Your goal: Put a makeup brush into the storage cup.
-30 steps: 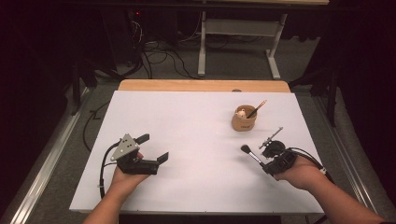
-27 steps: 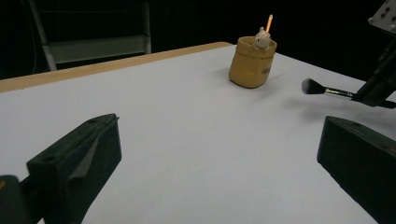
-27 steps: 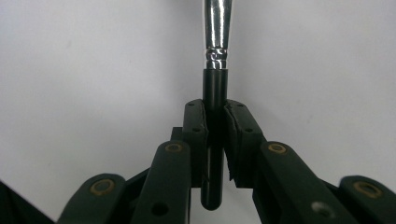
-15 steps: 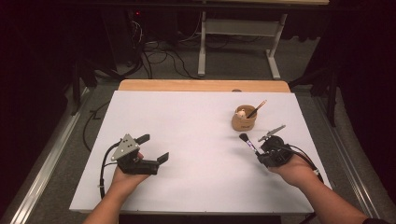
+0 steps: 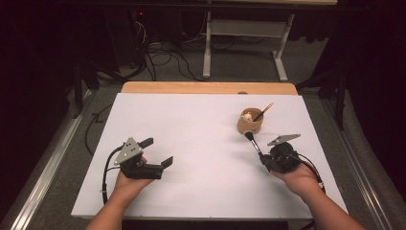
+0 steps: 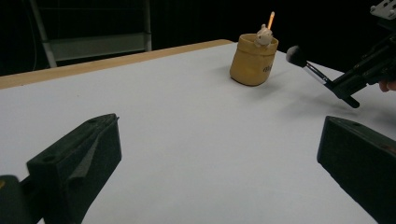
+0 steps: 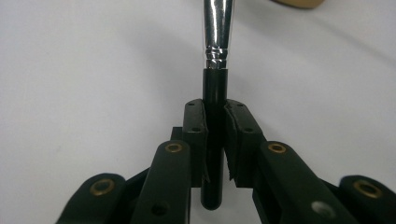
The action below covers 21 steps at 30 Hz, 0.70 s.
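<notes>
My right gripper (image 5: pixel 265 160) is shut on the black handle of a makeup brush (image 5: pixel 253 142). Its bristles point up-table and stop just short of a tan cup (image 5: pixel 250 123) that holds a pencil and a small figure. In the right gripper view both pads clamp the brush handle (image 7: pixel 215 93) below its silver ferrule, with my right gripper (image 7: pixel 215 116) over white tabletop. My left gripper (image 5: pixel 157 152) rests at the front left, jaws open and with nothing between them. In the left gripper view, past my left gripper (image 6: pixel 219 140), stand the cup (image 6: pixel 252 60) and the brush (image 6: pixel 308 69).
The white tabletop (image 5: pixel 191 124) has a wooden strip (image 5: pixel 206 87) along its far edge. Beyond it are a metal table frame (image 5: pixel 249 33) and cables on the floor. A metal rail (image 5: pixel 43 167) runs along the left side.
My right gripper has shifted slightly up-table and left, bringing the brush's bristles closer to the tan cup. My left gripper has stayed put.
</notes>
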{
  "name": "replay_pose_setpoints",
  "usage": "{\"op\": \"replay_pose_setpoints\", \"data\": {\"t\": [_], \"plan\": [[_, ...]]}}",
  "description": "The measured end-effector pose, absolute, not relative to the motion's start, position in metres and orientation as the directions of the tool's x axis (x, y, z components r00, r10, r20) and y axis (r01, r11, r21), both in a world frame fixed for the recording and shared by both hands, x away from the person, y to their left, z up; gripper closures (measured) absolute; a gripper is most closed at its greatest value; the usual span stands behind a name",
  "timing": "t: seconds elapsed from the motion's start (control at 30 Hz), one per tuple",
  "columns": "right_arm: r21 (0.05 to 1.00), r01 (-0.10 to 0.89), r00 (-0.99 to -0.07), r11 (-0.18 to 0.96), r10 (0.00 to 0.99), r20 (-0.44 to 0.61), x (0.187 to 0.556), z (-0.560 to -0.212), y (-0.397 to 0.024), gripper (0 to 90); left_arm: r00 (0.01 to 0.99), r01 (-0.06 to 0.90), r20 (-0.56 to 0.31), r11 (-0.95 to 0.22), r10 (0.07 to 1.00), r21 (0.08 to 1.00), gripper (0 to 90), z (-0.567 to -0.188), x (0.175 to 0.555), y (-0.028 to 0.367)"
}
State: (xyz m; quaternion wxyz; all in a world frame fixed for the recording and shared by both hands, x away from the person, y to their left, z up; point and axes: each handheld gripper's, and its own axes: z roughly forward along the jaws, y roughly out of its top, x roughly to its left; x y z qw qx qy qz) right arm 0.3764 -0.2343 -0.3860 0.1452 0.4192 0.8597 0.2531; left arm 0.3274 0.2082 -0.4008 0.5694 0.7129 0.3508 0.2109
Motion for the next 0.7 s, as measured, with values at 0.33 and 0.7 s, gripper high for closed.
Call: {"op": "replay_pose_setpoints", "data": {"t": [0.33, 0.7], "plan": [[0.664, 0.591, -0.579, 0.458, 0.814, -0.046, 0.374, -0.393, -0.233, 81.9, 0.661, 0.267, -0.104, -0.104, 0.743, 0.958, 0.5, -0.402, 0.329, 0.21], [0.746, 0.546, -0.552, 0.382, 0.833, -0.022, 0.374, -0.397, -0.233, 81.9, 0.657, 0.274, -0.107, -0.104, 0.746, 0.956, 0.5, -0.403, 0.33, 0.21]]}}
